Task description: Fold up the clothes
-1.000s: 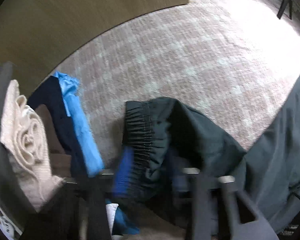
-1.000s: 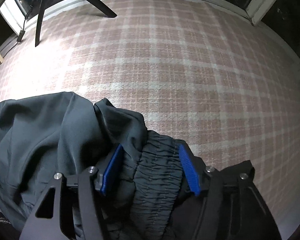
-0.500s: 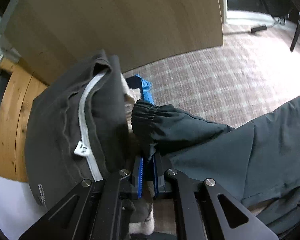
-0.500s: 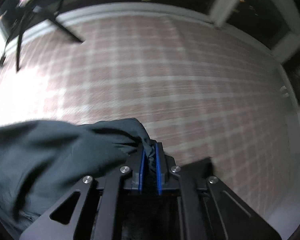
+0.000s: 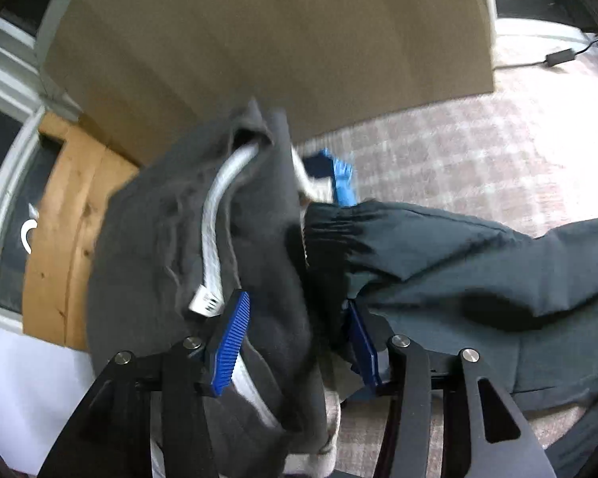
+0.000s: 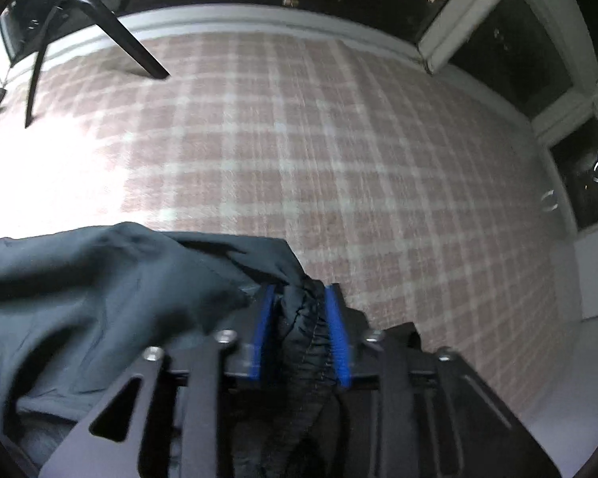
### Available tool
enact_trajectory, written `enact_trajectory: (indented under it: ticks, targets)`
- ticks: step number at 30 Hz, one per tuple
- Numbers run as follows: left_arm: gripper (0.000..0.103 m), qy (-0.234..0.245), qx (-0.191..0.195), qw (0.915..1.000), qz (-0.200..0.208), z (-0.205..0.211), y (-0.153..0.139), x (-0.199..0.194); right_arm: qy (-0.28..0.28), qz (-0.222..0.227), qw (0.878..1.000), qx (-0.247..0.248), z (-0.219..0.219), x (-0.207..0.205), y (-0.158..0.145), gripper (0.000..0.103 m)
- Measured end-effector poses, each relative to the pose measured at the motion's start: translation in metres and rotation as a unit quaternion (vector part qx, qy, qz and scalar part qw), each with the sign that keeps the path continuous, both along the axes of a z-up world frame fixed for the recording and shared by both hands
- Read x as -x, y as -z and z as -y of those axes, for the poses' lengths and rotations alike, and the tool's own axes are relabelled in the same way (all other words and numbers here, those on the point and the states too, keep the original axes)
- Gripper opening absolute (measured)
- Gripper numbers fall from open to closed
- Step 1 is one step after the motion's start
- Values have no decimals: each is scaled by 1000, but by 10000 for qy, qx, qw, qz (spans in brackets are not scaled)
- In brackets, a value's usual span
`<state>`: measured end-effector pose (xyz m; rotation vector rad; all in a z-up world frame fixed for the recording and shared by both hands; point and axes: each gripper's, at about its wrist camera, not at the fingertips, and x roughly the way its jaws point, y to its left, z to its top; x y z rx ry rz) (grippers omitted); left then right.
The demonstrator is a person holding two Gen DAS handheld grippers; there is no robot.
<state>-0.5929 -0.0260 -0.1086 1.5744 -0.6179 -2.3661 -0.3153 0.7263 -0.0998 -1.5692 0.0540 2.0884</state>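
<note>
On the pink plaid carpet (image 6: 339, 151), the dark teal elastic-cuffed garment (image 5: 478, 263) lay unfolded; right gripper (image 6: 299, 330) pinched its gathered edge, left gripper (image 5: 295, 342) gaped wide around a grey zippered hoodie (image 5: 159, 239).

One dark teal garment (image 5: 458, 255), one grey zip-up garment (image 5: 159, 247), one blue cloth (image 5: 345, 183), two grippers.

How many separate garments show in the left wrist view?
4, perhaps more hidden. Charcoal grey zip-up hoodie with white zipper hangs at left; dark teal jacket with elastic cuff stretches right; bright blue garment and navy garment peek out behind them, by the carpet.
</note>
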Motion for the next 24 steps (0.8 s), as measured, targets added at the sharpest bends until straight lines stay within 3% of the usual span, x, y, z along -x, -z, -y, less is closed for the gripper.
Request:
enact_trajectory:
  ticks: [5,7,9,12,16,19,21,24]
  targets:
    - [53,88,262,9996,-34,3,-11,-6,-106,310,9989,-340,-4,5,-1,38]
    - [53,15,482,9988,-25,7,-11,2,4,413,9987,-289,-9,13,4,38]
    - [52,2,413,9991,-123,9,-17,3,81,405,9989,-232,-13,19,7,38]
    - [52,232,34,9997,-105,-1,-24,-3,37,141,9996,-241,-4,19,-7,38]
    - [53,606,-109,9980,140,-14,-13,-22,33,-302,9990,-341,15,6,-41,38]
    - [53,626,-306,9972,277,-8,-6,-47,101,-868,9962,-56,25,-14,-70,39]
    - [53,563,-427,9970,327,3,-3,-66,113,-1184,9921,392,32,-28,-82,43]
    - [53,362,-674,9964,359,28,-2,-97,112,-1449,9858,845,54,-57,-98,48]
